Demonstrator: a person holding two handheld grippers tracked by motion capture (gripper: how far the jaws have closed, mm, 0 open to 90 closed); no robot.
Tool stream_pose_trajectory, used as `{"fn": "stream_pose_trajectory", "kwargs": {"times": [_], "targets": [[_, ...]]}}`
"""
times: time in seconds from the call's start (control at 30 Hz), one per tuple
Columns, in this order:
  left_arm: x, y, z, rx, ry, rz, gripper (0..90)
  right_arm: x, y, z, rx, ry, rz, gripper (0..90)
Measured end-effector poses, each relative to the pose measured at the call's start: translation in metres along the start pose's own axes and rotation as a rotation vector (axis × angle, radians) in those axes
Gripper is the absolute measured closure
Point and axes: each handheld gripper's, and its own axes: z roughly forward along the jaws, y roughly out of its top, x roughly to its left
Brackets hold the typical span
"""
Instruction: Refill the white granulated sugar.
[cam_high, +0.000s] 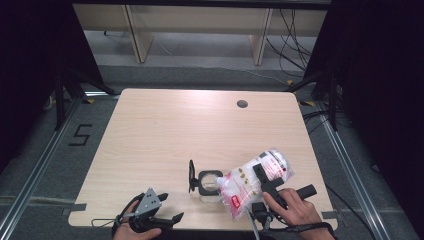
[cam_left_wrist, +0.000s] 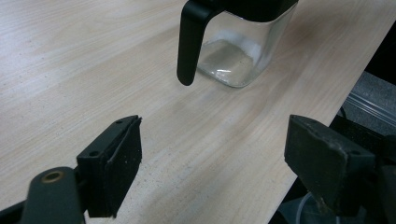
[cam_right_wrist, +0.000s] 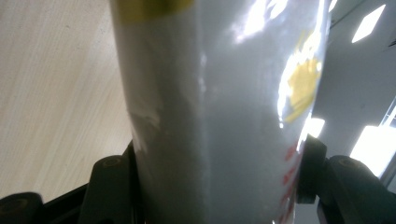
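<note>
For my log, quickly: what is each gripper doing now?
Left gripper: open, holding nothing.
Right gripper: jaws closed on the white bag.

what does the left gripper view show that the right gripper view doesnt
The left gripper view has the glass jar with its black flip lid hanging open, and the left gripper with jaws wide apart over bare wood. The right gripper view has the white bag clamped in the right gripper. Both share the wooden table.
</note>
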Motion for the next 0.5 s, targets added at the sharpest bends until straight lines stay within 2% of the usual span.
{"fn": "stream_pose_trajectory", "kwargs": {"times": [0.03,0.1,0.13,0.17,0.2,0.23,0.27,0.33,0.37,0.43,0.47,0.5], "targets": [[-0.0009,-0.0004,-0.0001,0.009,0.001,-0.015,18.5,0.0003,0.0003,-0.0003,0.003,0.002,-0.001,43.0],[0.0005,0.0001,-0.0003,0.011,-0.002,0.018,18.5,0.0038,0.0012,0.0003,0.008,0.011,0.021,43.1],[0.0004,0.0,-0.0004,0.01,-0.002,0.015,18.5,0.0039,0.0019,0.0009,0.006,0.012,0.006,43.1],[-0.0009,-0.0004,-0.0003,0.008,0.0,-0.014,18.5,0.0044,0.0025,0.0019,0.003,0.016,-0.003,43.2],[-0.0014,-0.0006,0.0002,-0.001,0.001,-0.024,18.5,0.0044,0.0026,0.0021,0.001,0.021,0.003,43.3],[-0.0001,-0.0007,0.0008,-0.01,-0.003,-0.008,18.5,0.0043,0.0023,0.002,0.0,0.02,0.004,43.3],[0.0016,-0.0005,0.0001,0.003,0.002,0.011,18.5,0.0036,0.0021,0.0017,0.001,0.015,-0.002,43.3],[0.0016,0.0001,-0.0009,0.023,0.007,0.018,18.5,0.0024,0.0021,0.0009,0.008,0.012,-0.003,43.4],[-0.0005,-0.0003,0.0,0.012,0.001,-0.008,18.5,0.0019,0.0019,0.0008,0.006,0.011,-0.004,43.4],[0.0009,0.0,-0.0004,0.015,0.002,0.017,18.5,0.0012,0.0016,0.0006,0.004,0.008,-0.004,43.5],[-0.0004,-0.0006,-0.0001,0.013,0.004,-0.013,18.5,0.0009,0.0016,0.0008,0.003,0.006,-0.006,43.5],[0.0013,-0.0003,-0.001,0.027,0.013,0.008,18.5,0.0007,0.0017,0.001,0.005,0.007,-0.01,43.6]]}}
